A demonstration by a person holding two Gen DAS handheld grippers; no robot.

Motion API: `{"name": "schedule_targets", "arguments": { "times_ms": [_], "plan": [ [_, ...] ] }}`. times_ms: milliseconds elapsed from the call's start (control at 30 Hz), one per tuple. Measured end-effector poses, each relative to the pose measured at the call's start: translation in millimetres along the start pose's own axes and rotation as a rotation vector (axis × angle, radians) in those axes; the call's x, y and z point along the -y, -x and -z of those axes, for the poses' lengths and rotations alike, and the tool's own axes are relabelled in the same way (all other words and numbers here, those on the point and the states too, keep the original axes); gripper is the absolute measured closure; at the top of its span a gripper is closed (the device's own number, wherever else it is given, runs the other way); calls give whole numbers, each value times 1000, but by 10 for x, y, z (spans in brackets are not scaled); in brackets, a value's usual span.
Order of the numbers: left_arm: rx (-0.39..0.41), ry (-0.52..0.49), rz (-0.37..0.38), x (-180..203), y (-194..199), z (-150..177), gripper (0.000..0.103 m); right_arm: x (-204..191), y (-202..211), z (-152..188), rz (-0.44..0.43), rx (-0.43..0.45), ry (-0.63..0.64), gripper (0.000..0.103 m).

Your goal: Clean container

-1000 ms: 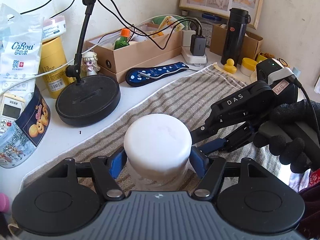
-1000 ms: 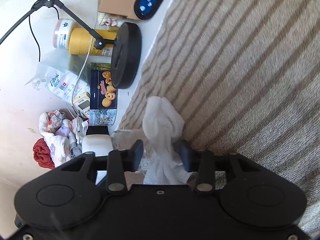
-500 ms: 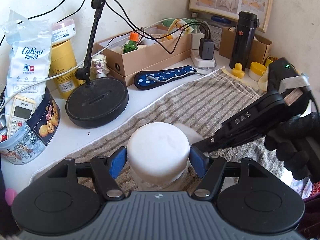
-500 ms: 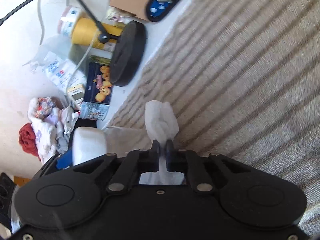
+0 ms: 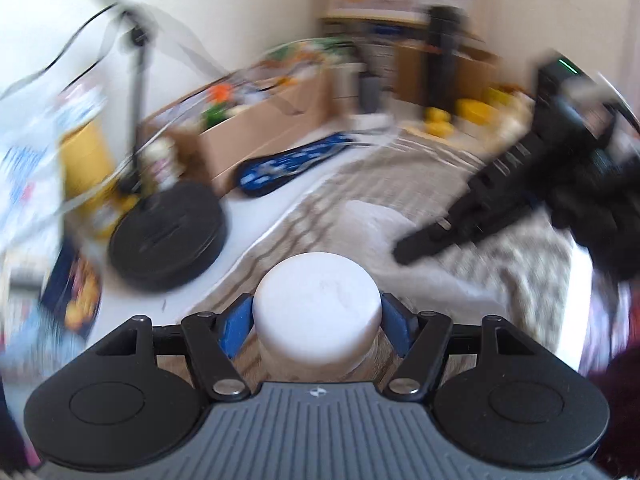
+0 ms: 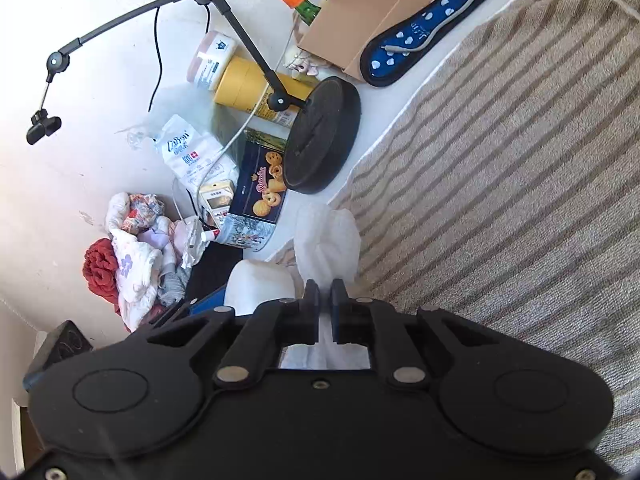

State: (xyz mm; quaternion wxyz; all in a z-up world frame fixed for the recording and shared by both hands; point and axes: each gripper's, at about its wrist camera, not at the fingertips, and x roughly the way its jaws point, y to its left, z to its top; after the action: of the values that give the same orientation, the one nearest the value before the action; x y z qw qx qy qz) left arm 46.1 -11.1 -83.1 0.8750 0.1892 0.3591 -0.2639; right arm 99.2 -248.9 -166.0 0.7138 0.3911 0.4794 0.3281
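Observation:
A round container with a white lid sits between the blue pads of my left gripper, which is shut on it above the striped towel. The left wrist view is blurred by motion. In that view my right gripper is to the right of the container, held by a black-gloved hand. My right gripper is shut on a crumpled white tissue that sticks out past its fingertips. The white container shows just left of the tissue.
A black round stand base with a jointed arm stands on the white desk beside the striped towel. A cookie tin, a yellow canister, a cardboard box, a blue spotted case and a heap of cloth crowd the desk's edge.
My right gripper closed on the tissue and lifted it away from the towel. My left gripper, still holding the container, is now swinging, which blurs its view.

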Motion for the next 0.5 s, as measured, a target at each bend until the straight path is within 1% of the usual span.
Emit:
{"name": "schedule_targets", "arguments": {
  "times_ms": [33, 67, 100, 133, 200, 233, 500],
  "plan": [
    [12, -50, 40, -38, 0, 18, 36, -7, 10, 0, -5, 1, 2, 98],
    [16, -78, 73, -91, -7, 29, 36, -11, 10, -1, -9, 0, 3, 98],
    [4, -54, 90, -164, -25, 21, 36, -14, 5, -2, -9, -1, 5, 98],
    [-10, -27, 87, -207, -36, 3, 34, -17, 0, -2, -8, -3, 6, 98],
    [-28, 47, 29, -234, -32, -39, 30, -24, -10, -4, -7, -5, 10, 98],
    [-35, 88, 4, -229, -31, -52, 30, -25, -11, -8, -7, -5, 10, 98],
    [-58, 365, -114, -80, -82, -2, 30, -35, -18, -41, -13, 0, 11, 98]
  ]
}}
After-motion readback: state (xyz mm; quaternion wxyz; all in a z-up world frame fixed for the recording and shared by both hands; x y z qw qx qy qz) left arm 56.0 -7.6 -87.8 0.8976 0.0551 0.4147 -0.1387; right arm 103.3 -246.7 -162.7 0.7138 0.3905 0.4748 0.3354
